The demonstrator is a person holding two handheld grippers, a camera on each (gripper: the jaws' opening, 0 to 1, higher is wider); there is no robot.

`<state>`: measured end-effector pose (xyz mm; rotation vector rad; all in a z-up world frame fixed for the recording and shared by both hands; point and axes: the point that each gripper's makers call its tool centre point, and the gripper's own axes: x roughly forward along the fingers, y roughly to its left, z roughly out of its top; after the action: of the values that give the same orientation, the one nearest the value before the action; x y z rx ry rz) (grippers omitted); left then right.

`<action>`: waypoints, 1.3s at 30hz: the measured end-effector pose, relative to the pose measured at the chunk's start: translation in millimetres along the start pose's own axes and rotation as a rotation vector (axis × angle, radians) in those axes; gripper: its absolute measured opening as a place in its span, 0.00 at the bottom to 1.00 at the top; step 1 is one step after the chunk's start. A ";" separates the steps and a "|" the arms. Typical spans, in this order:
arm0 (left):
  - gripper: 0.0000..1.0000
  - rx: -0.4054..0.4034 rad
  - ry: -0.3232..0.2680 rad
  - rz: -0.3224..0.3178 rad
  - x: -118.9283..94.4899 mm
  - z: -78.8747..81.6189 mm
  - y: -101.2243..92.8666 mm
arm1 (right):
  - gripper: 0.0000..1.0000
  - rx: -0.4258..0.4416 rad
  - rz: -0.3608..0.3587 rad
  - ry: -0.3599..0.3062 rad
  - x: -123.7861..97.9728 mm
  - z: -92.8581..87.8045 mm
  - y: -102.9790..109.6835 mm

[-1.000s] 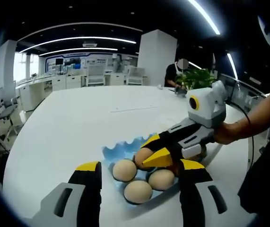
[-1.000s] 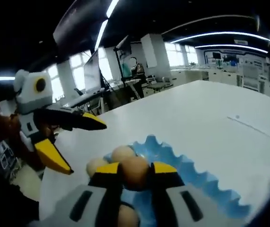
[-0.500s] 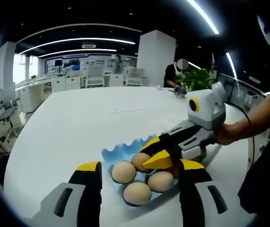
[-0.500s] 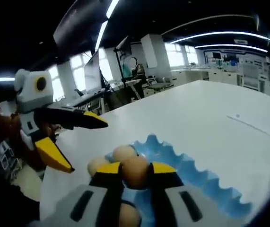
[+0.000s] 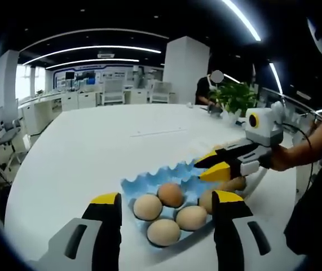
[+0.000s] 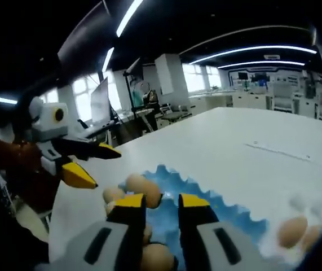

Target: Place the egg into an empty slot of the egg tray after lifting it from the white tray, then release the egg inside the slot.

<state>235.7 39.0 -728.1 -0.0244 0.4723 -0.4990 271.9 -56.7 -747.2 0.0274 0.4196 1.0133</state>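
On the white table (image 5: 93,147), the blue egg tray (image 5: 149,182) is sitting w/ several eggs in its slots. The egg (image 5: 171,194) at the far middle slot is sitting free, nothing gripping it; other eggs (image 5: 163,231) are lying beside it toward the near edge. In the left gripper view, the left gripper (image 5: 163,204) is hovering just short of the tray, jaws apart, nothing betw. them. The right gripper (image 5: 210,167) is coming in from the right, held by a hand (image 5: 282,161), tips above the tray's far-right edge, jaws parted & empty.

In the right gripper view, the right gripper (image 6: 159,201) is hanging over the egg tray (image 6: 228,217), yellow tips apart w/ blue tray showing betw. them. One egg (image 6: 144,189) is lying just left of its left tip. The left gripper (image 6: 90,164) is showing at left, jaws spread. At lower right, more eggs (image 6: 291,230) are lying on a pale surface — blurred, likely the white tray; can't confirm.
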 end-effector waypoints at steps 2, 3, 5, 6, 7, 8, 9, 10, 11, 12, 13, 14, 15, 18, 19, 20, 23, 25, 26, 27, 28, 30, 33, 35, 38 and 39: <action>0.64 0.002 -0.001 -0.003 0.6 0.7 -0.9 | 0.22 0.016 -0.042 -0.004 -10.6 -1.8 -9.4; 0.64 0.003 0.000 -0.004 0.9 0.7 -1.1 | 0.22 0.022 -0.051 -0.003 -14.6 -3.4 -12.2; 0.64 0.002 -0.001 -0.007 1.4 1.0 -1.8 | 0.22 0.031 -0.089 -0.007 -25.8 -7.1 -21.3; 0.64 0.002 -0.001 -0.009 1.6 1.0 -2.2 | 0.22 0.031 -0.104 -0.003 -29.9 -8.9 -24.8; 0.64 0.004 0.000 -0.008 1.8 0.9 -2.1 | 0.22 0.033 -0.119 -0.006 -33.8 -9.7 -27.7; 0.64 0.006 0.001 -0.007 1.9 0.8 -2.0 | 0.22 0.044 -0.146 -0.012 -40.3 -10.9 -33.4; 0.64 0.004 0.001 -0.008 1.9 0.8 -2.1 | 0.22 0.049 -0.161 -0.013 -44.8 -12.0 -37.1; 0.64 0.001 -0.001 -0.009 1.9 1.1 -2.4 | 0.22 0.056 -0.181 -0.026 -51.5 -11.9 -42.0; 0.64 0.001 -0.002 -0.009 1.8 1.2 -2.4 | 0.22 0.066 -0.200 -0.034 -56.2 -12.1 -46.4; 0.64 0.003 0.000 -0.008 1.7 0.9 -2.3 | 0.22 0.079 -0.216 -0.042 -60.6 -12.3 -50.2; 0.64 0.004 0.001 -0.008 1.7 0.6 -2.2 | 0.22 0.085 -0.241 -0.048 -67.8 -13.3 -56.8; 0.64 0.003 0.000 -0.007 1.7 0.7 -1.9 | 0.22 0.080 -0.272 -0.050 -73.4 -13.9 -63.1; 0.64 0.002 -0.001 -0.005 1.6 0.9 -1.7 | 0.22 0.072 -0.299 -0.055 -78.5 -13.8 -68.9; 0.64 -0.001 -0.009 -0.003 1.0 2.3 0.0 | 0.22 0.063 -0.401 -0.052 -101.7 -17.0 -90.5; 0.64 0.000 -0.009 -0.003 1.0 2.2 0.3 | 0.22 0.068 -0.411 -0.060 -106.2 -16.8 -93.7; 0.63 0.001 -0.008 -0.004 1.1 2.0 0.4 | 0.22 0.089 -0.422 -0.060 -112.4 -19.4 -98.6; 0.64 0.000 -0.007 -0.003 2.1 1.8 0.5 | 0.22 0.088 -0.465 -0.047 -124.9 -25.3 -108.0; 0.64 0.002 -0.009 -0.003 2.7 2.3 0.3 | 0.22 0.078 -0.489 -0.041 -132.7 -27.8 -112.1; 0.64 0.001 -0.008 -0.004 2.8 2.2 0.0 | 0.22 0.077 -0.510 -0.036 -136.9 -29.1 -115.0; 0.64 0.002 -0.007 -0.004 3.0 2.1 -0.1 | 0.22 0.069 -0.531 -0.038 -141.1 -29.2 -118.4; 0.64 0.002 -0.006 -0.005 3.0 2.0 -0.2 | 0.22 0.067 -0.538 -0.041 -144.3 -29.5 -120.0; 0.63 0.002 -0.003 -0.007 3.3 1.1 -0.6 | 0.22 0.068 -0.578 -0.042 -155.0 -30.9 -127.5; 0.63 0.002 -0.001 -0.008 3.9 0.6 -0.8 | 0.22 0.071 -0.616 -0.036 -165.3 -33.8 -135.5; 0.63 0.002 -0.001 -0.007 4.2 0.6 -1.1 | 0.22 0.074 -0.641 -0.027 -172.1 -37.4 -141.7; 0.62 0.006 -0.001 -0.008 4.4 1.1 -1.8 | 0.22 0.078 -0.681 -0.024 -180.3 -39.8 -148.5; 0.62 0.005 0.000 -0.009 4.3 1.1 -1.9 | 0.22 0.078 -0.689 -0.024 -182.1 -40.2 -150.0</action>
<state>238.6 35.2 -728.8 -0.0214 0.4705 -0.5092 297.1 -294.5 -756.6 -0.0343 0.4051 0.3178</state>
